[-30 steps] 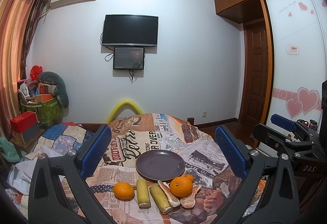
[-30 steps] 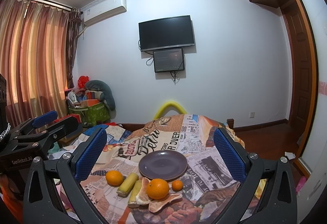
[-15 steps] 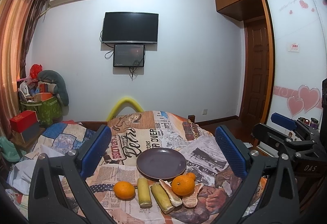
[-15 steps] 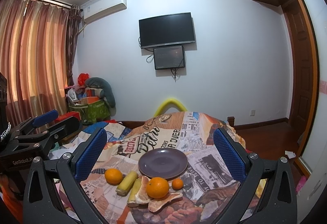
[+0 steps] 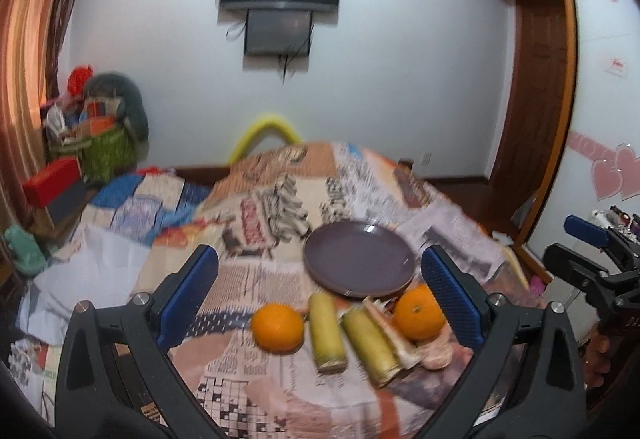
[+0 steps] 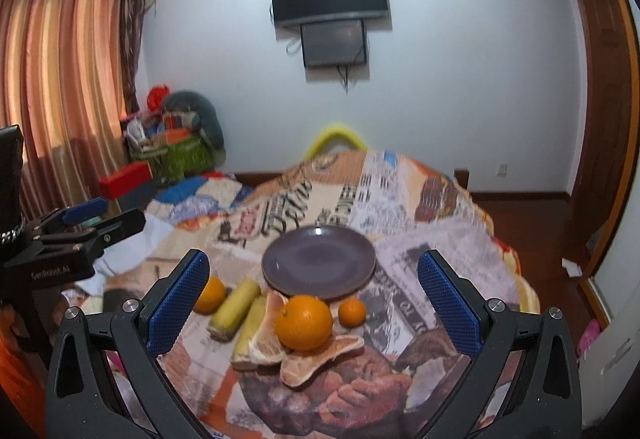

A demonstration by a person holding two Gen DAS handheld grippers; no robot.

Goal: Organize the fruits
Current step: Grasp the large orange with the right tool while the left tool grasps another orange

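A dark purple plate (image 5: 357, 264) (image 6: 319, 262) sits empty on a newspaper-print cloth. In front of it lie an orange (image 5: 277, 327) (image 6: 209, 294) at the left, two yellow-green stalk pieces (image 5: 327, 331) (image 6: 235, 305), a big orange (image 6: 304, 322) (image 5: 418, 311) on peel pieces (image 6: 320, 359), and a small tangerine (image 6: 352, 312). My left gripper (image 5: 320, 301) is open and empty above the left orange and the stalks. My right gripper (image 6: 314, 305) is open and empty above the big orange. Each gripper also shows at the edge of the other's view.
The cloth-covered table (image 6: 452, 231) drops off at the right and near edges. A patchwork-covered surface (image 5: 132, 211) lies to the left. Boxes and a green basket (image 6: 176, 159) stand by the curtain. A yellow chair back (image 6: 336, 137) rises behind the table.
Both grippers have tilted downward and moved closer to the fruit; the fruit and plate look larger and lower views are blurred. Nothing was taken hold of.
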